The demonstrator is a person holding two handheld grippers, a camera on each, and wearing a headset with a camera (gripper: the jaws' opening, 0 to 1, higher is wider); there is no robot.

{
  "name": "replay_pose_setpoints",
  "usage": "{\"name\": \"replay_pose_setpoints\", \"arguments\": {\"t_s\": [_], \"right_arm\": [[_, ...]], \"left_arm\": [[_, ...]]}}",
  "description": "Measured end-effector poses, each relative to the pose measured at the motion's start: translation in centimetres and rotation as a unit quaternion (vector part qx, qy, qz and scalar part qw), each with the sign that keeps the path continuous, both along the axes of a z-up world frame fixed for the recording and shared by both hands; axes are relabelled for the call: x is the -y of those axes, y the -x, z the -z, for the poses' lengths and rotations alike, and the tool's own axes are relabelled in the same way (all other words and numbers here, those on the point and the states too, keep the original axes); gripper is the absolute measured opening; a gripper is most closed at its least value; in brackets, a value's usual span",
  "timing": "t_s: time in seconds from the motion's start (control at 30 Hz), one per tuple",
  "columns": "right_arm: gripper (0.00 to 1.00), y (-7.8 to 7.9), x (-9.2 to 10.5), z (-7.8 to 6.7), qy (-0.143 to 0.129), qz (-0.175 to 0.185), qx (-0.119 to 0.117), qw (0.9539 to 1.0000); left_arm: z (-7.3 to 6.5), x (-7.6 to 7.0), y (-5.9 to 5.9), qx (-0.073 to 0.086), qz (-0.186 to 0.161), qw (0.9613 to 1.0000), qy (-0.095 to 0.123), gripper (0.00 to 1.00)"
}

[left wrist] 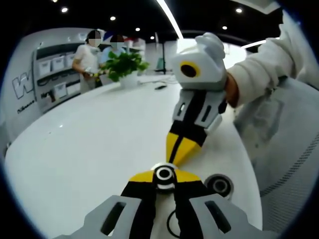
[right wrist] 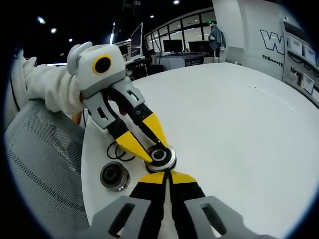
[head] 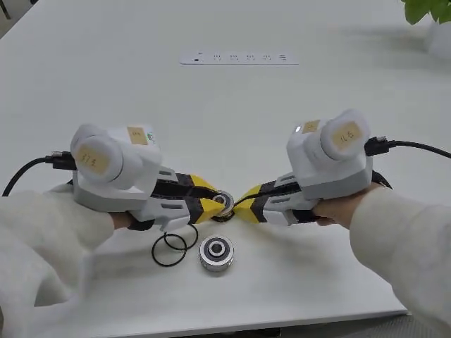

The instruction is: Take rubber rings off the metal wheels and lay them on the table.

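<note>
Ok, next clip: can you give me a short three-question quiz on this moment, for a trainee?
1. Multiple choice: what is clamped in the left tool? A) a rubber ring B) a metal wheel C) a cable
2. True or false: the right tool is wide open and far from the held wheel.
3. Count: how many loose rubber rings lie on the table beside the second wheel?
Key: 1 B. 2 False: the right tool is shut, with its tips right at the held wheel. 3 Two.
</note>
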State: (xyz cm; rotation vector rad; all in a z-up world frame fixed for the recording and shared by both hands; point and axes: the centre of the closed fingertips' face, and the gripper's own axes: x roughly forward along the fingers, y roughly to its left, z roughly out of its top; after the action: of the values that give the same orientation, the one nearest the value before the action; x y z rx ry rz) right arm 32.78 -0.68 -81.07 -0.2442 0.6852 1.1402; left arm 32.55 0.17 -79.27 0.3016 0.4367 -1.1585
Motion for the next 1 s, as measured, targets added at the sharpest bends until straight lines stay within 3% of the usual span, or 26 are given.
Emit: {"name": "replay_pose_setpoints", "arguments": {"t_s": [0.33,0.43,0.57,1.0], "right_arm": [[0.00,0.1,0.3,-0.5,-0.025,0.047,-0.054,0.9971],[0.00,0.2,0.4,-0.6,-0.037,0.068,-0.083,0.9935],[0.00,0.0,0.3,-1.4,-0.072,0.099,-0.119,0.9853],[0.00,0.4,-0.3,-1.7,-0.072,0.094,-0.116,0.9862]], "left_arm": [[0.0,0.0,0.0,0.000,-0.001,1.0000,-0.001,0.13],[0.0,0.0,0.1,0.000,0.000,1.0000,-0.001,0.13],[0.0,0.0,0.0,0.000,-0.001,1.0000,-0.001,0.13],[0.0,0.0,0.0,0.000,-0.002,1.0000,-0.002,0.13]]}}
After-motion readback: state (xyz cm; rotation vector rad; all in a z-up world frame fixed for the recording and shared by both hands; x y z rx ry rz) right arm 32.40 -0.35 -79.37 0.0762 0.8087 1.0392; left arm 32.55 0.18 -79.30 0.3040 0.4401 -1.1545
